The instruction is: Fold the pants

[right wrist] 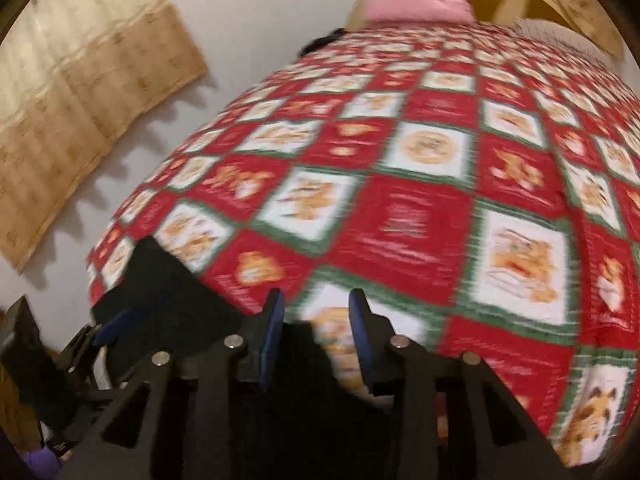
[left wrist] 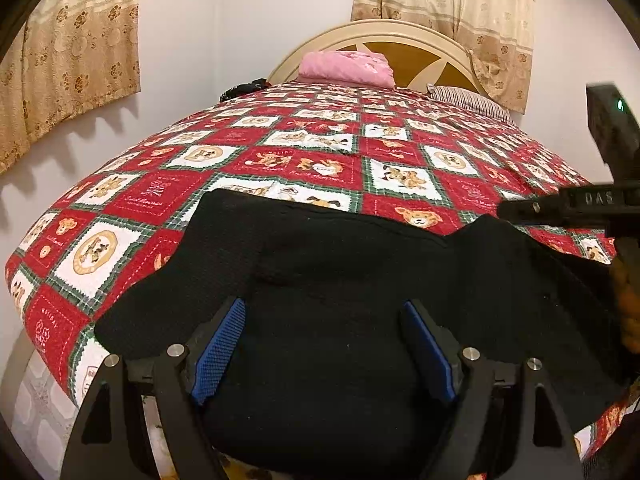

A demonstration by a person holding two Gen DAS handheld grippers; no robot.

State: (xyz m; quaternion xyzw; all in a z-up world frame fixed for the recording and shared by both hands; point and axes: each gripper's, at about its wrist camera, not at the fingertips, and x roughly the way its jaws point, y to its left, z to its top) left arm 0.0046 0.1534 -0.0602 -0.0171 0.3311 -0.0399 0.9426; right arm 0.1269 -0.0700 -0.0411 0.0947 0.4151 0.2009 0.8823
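The black pants (left wrist: 340,272) lie spread on the near end of the bed, over the red, white and green quilt (left wrist: 320,160). My left gripper (left wrist: 324,320) is open, its blue-padded fingers (left wrist: 220,352) apart just above the black cloth. My right gripper (right wrist: 316,312) is open over the quilt (right wrist: 420,208), with an edge of the black pants (right wrist: 168,304) under its left finger and to its left. The right wrist view is blurred. The right gripper also shows in the left wrist view (left wrist: 520,210), at the right over the pants' edge.
A pink folded cloth (left wrist: 346,66) and a striped pillow (left wrist: 472,102) lie at the headboard (left wrist: 384,36). A dark item (left wrist: 244,89) sits at the far left corner. Curtains (left wrist: 68,68) hang on the wall. The bed's near edge drops to a tiled floor (left wrist: 44,408).
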